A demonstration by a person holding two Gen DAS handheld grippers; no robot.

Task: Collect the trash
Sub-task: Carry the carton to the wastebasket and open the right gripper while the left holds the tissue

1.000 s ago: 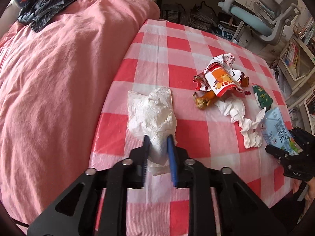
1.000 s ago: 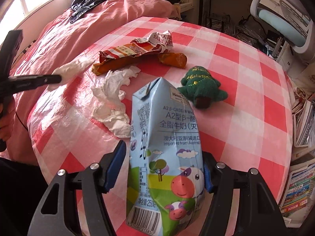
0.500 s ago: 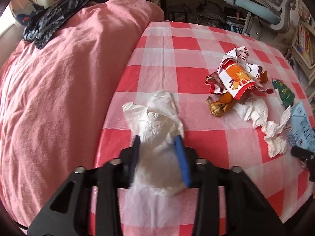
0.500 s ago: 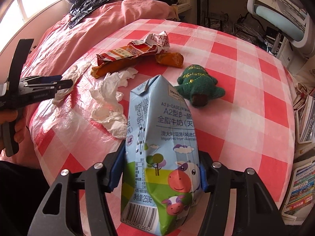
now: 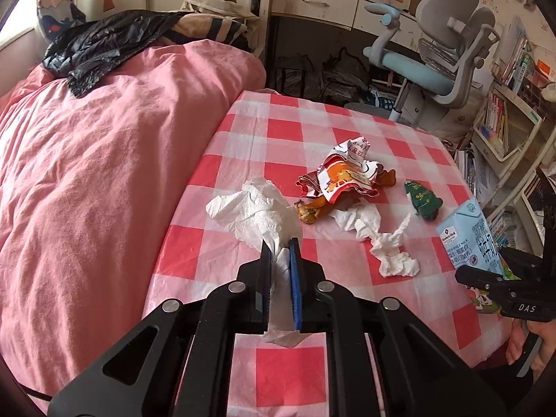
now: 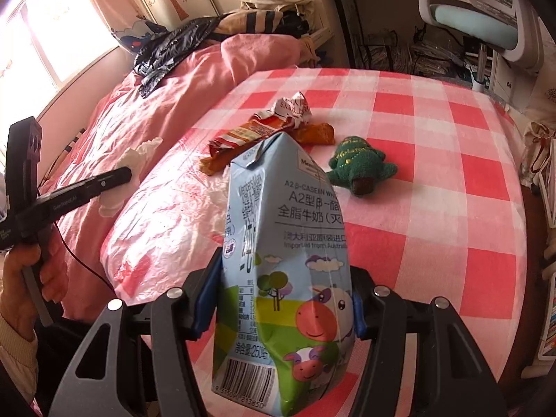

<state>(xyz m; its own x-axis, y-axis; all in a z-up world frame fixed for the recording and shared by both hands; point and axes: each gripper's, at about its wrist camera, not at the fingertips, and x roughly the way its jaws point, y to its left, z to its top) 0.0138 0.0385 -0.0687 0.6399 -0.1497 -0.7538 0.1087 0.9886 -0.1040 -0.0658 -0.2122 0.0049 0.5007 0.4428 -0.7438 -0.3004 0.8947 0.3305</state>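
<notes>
The setting is a bedroom in a home, also used for study. A bed with a pink duvet occupies one side; a black plastic bag and striped bedding lie at its far end. A table with a red-and-white checked cloth stands just beside the bed. Beyond it are a desk with drawers, an ergonomic desk chair and bookshelves packed with books. Tree decals mark the wall by the window.
</notes>
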